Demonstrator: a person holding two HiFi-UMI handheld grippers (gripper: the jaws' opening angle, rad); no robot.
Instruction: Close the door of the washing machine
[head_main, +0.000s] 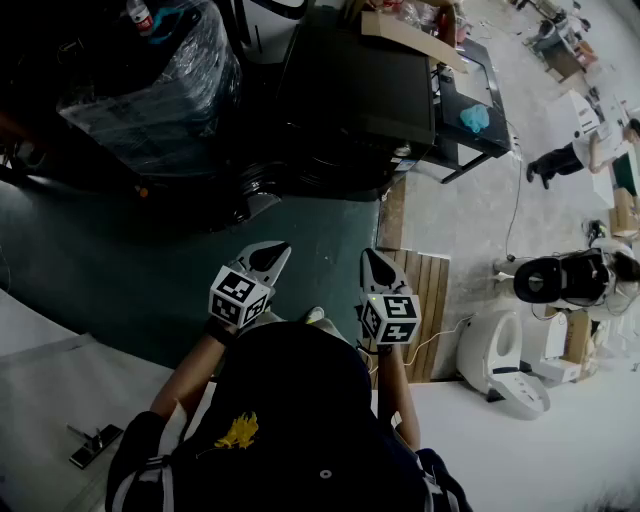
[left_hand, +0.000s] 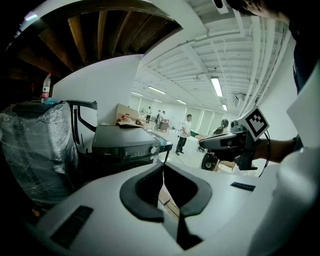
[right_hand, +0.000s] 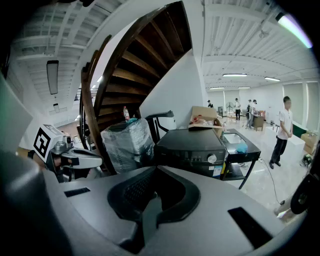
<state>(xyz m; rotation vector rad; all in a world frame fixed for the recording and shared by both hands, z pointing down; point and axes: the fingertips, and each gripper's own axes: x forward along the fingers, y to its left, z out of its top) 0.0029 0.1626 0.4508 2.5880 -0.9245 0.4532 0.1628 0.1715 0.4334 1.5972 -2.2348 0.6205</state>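
Fingers (left_hand: 141, 189) shut; left gripper (head_main: 283, 248), right gripper (head_main: 371, 254) angled downward.

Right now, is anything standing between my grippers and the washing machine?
Nothing visible: only bare floor lies between the left gripper, the right gripper and the washing machine; the wrapped bundle stands aside, left.

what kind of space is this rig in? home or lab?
Probably a big open workshop or test hall, not a home: a washing machine standing free, a plastic-wrapped bundle beside it, and toilets out on the open floor.
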